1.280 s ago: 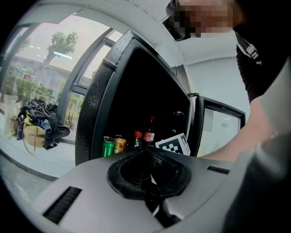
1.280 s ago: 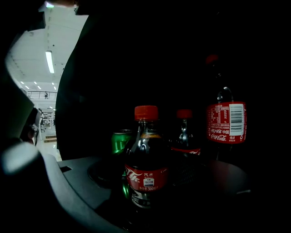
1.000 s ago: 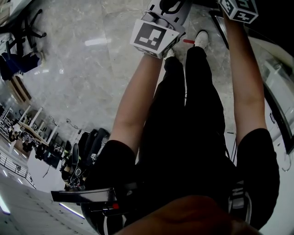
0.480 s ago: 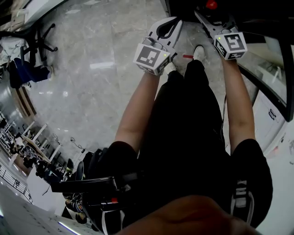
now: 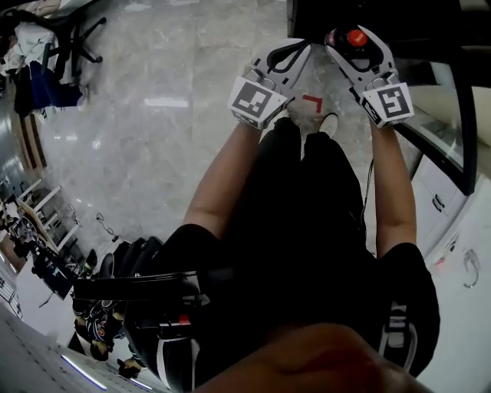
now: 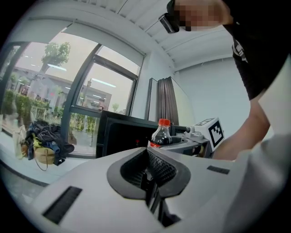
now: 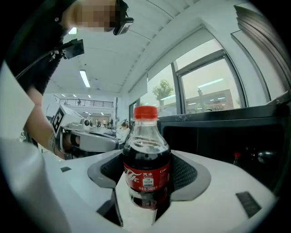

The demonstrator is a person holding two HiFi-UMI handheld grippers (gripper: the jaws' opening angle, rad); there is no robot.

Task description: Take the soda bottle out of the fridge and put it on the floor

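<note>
The pale marble floor [image 5: 153,161] fills the head view from 9 to 12 o'clock, open and bare enough to take a bottle. At 12 to 1 o'clock sits the dark fridge [image 5: 368,14], its black interior showing behind the jaws in the right gripper view; the person stands square in front of it, both arms stretched forward, probably to work at the opening without stooping. The right gripper [image 5: 357,47], at about 1 o'clock, has its two jaws clamped on the body of the soda bottle [image 7: 147,164], one on either side at the label, which keeps the bottle upright and the dark drink level. The bottle appears to be at the fridge mouth, in front of the cavity and off any shelf, so it looks lifted clear and ready to go down to the floor. The left gripper [image 5: 281,60], just beside it toward 12 o'clock, has its jaws pressed together on nothing and seems simply held out of the way. The bottle's red cap [image 5: 355,37] points up toward the head camera. Between the two grippers a small red corner mark [image 5: 312,102] lies on the floor near the shoe tip; it may be a placing spot, though I cannot tell.
</note>
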